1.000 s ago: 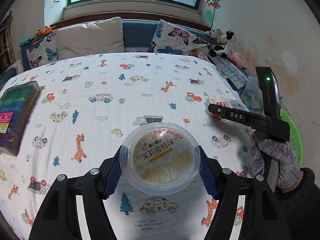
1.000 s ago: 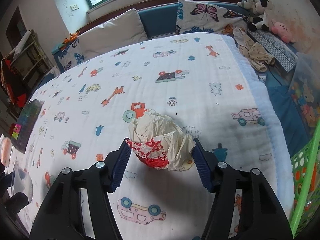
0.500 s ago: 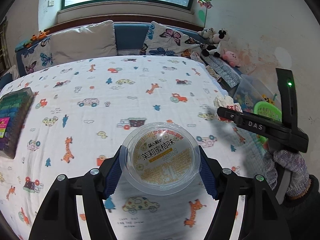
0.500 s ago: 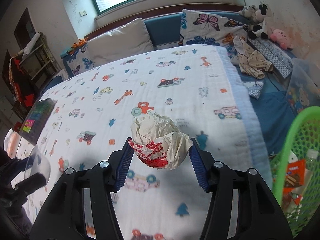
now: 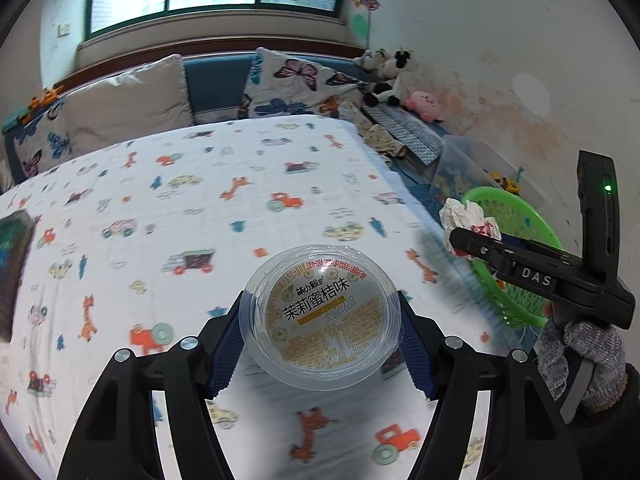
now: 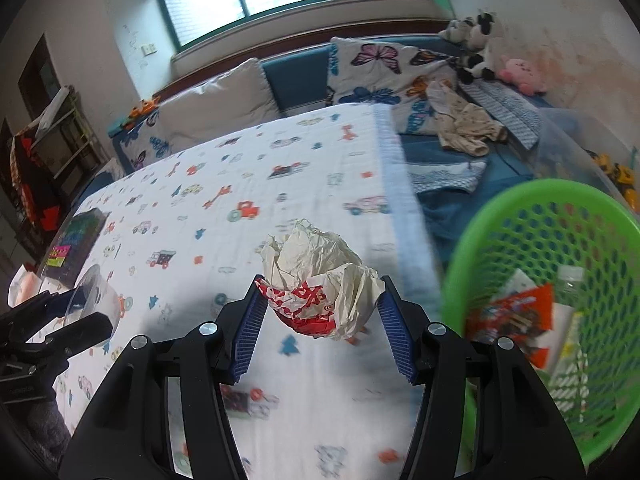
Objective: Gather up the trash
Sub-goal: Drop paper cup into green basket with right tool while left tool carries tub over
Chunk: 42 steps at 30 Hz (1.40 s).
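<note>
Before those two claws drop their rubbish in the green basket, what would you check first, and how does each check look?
1. Right claw grips the crumpled paper wrapper: ok, pinched between both pads.
2. Left claw grips the clear plastic cup: ok, held at its sides.
3. Green basket has room: ok, trash lies low inside.
4. Wrapper is over the basket opening: not ok, it hangs above the bed sheet, left of the rim.
5. Cup is over the basket: not ok, it is above the sheet.
6. Claws are apart from each other: ok, a clear gap shows.
</note>
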Each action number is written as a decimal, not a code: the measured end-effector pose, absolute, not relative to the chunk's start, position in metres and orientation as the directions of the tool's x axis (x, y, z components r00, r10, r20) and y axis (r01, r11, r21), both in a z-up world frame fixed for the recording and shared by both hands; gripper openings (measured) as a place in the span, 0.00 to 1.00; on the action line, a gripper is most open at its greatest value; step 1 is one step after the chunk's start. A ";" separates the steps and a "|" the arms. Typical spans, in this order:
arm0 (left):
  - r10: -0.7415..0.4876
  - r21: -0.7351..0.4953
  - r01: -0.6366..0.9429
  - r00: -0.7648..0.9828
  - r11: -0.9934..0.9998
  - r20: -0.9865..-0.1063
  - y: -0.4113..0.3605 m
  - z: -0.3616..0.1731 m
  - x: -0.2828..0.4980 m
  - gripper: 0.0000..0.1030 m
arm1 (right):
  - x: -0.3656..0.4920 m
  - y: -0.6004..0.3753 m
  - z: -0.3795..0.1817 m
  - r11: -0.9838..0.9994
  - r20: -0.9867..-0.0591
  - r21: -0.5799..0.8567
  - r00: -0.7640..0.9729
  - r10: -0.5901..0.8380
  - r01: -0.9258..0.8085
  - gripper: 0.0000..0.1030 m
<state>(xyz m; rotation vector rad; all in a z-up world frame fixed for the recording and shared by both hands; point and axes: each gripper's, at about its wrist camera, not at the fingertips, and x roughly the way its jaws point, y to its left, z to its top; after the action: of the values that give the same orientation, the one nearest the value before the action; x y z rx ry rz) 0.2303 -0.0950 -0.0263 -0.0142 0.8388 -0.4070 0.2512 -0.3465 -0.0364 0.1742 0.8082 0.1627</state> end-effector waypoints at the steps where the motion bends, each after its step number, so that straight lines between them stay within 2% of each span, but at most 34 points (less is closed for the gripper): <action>1: -0.361 -0.172 0.351 0.594 0.920 -0.719 -0.099 -0.026 0.230 0.65 | 0.247 -0.352 -0.035 0.974 -0.701 0.218 0.684 0.204 -0.068 0.55; 25: -0.461 -0.140 0.537 0.529 0.832 -0.713 -0.208 -0.006 0.222 0.65 | 0.174 -0.507 -0.035 0.952 -0.715 0.165 0.696 -0.064 0.258 0.57; 33: -0.476 -0.127 0.579 0.503 0.805 -0.721 -0.238 -0.003 0.220 0.65 | 0.165 -0.534 -0.037 0.930 -0.713 0.193 0.696 -0.085 0.312 0.62; 42: -0.487 -0.101 0.623 0.489 0.776 -0.724 -0.270 0.001 0.218 0.65 | 0.157 -0.541 -0.033 0.921 -0.700 0.207 0.707 -0.096 0.329 0.64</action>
<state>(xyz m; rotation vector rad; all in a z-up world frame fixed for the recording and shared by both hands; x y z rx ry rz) 0.2178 -0.2696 0.0013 0.1835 0.8163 -0.6788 0.1568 -0.5408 -0.0333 0.3307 0.7514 -0.2409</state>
